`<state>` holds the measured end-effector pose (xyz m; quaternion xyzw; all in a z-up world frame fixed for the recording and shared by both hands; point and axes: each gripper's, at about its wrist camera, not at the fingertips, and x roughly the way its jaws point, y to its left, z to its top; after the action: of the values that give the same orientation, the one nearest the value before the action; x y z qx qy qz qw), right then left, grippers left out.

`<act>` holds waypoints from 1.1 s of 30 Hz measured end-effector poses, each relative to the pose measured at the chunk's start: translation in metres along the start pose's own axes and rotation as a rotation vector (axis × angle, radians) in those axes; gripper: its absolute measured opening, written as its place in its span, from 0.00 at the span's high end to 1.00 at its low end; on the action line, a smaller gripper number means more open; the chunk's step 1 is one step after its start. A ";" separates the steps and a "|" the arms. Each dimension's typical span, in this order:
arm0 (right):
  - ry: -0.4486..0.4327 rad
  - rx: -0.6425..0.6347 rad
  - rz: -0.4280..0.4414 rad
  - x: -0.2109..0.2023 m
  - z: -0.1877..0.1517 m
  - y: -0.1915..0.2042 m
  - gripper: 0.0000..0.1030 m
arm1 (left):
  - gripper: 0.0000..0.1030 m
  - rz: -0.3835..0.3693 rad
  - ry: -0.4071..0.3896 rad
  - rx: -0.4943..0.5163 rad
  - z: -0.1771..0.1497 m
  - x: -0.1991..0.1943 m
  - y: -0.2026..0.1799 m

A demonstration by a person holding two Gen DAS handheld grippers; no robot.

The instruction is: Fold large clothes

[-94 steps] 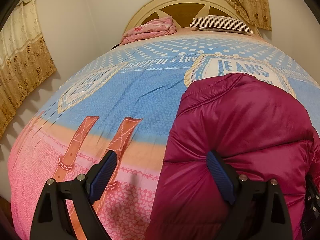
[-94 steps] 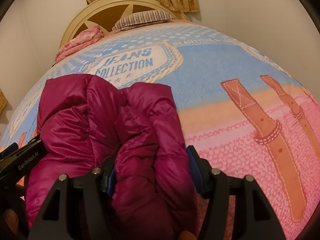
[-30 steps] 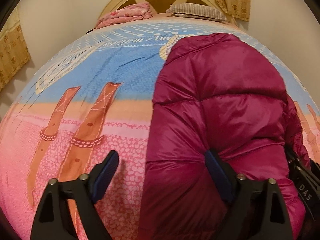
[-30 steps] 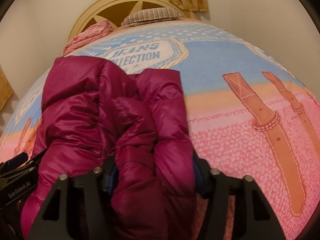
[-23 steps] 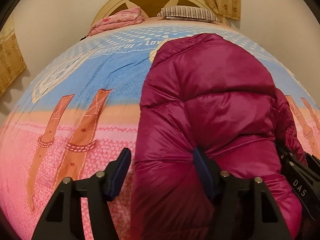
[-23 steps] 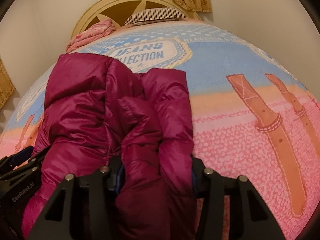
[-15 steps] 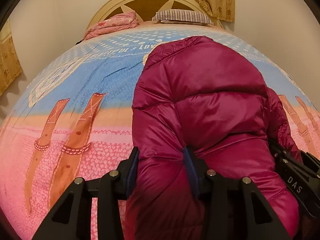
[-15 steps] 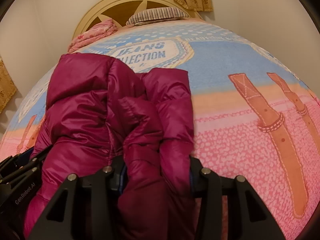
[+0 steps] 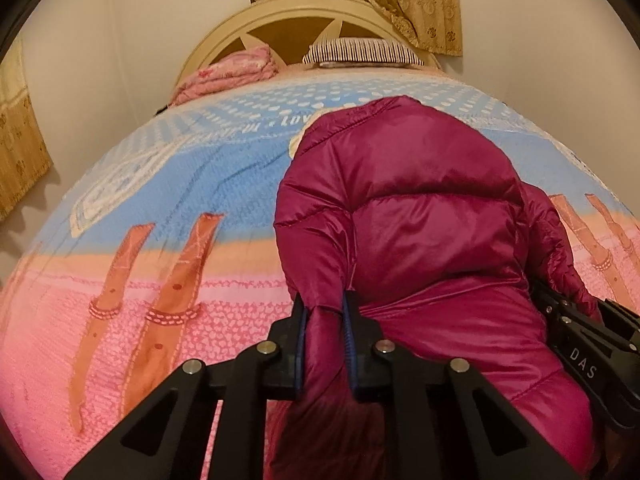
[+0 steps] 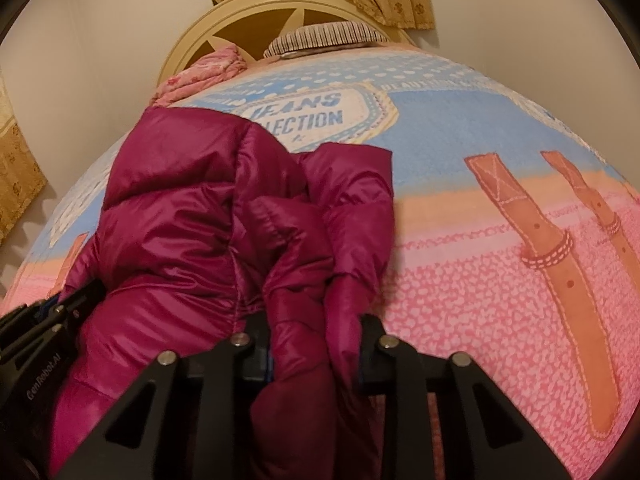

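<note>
Magenta puffer jacket [image 9: 420, 208] lies bunched on the bedspread [image 9: 180, 184], its near hem pinched by closing left gripper [image 9: 325, 312] and right gripper [image 10: 316, 320]. Far off, a striped pillow [image 9: 360, 50] and pink blanket [image 9: 228, 74] rest against the headboard [image 9: 288, 12].

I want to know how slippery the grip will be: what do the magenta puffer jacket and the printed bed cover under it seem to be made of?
The magenta puffer jacket looks like thin, glossy nylon-type shell over soft filling: it shines, bulges between stitched seams and pinches into folds. Probably slick. The printed bed cover looks like matte woven cloth, cotton perhaps: no sheen, fine surface texture, shallow creases.
</note>
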<state>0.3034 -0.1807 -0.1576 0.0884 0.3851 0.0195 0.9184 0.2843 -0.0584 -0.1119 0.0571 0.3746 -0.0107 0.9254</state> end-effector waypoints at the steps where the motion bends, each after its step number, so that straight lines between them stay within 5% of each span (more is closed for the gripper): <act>1: -0.005 -0.011 -0.002 -0.002 0.000 0.002 0.75 | 0.85 0.002 -0.006 0.001 0.000 -0.002 0.001; 33: -0.054 -0.069 0.050 -0.039 -0.002 0.025 0.82 | 0.90 0.012 -0.115 -0.032 -0.005 -0.068 0.028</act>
<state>0.2757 -0.1598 -0.1267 0.0668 0.3570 0.0535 0.9302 0.2339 -0.0316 -0.0652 0.0437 0.3206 -0.0024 0.9462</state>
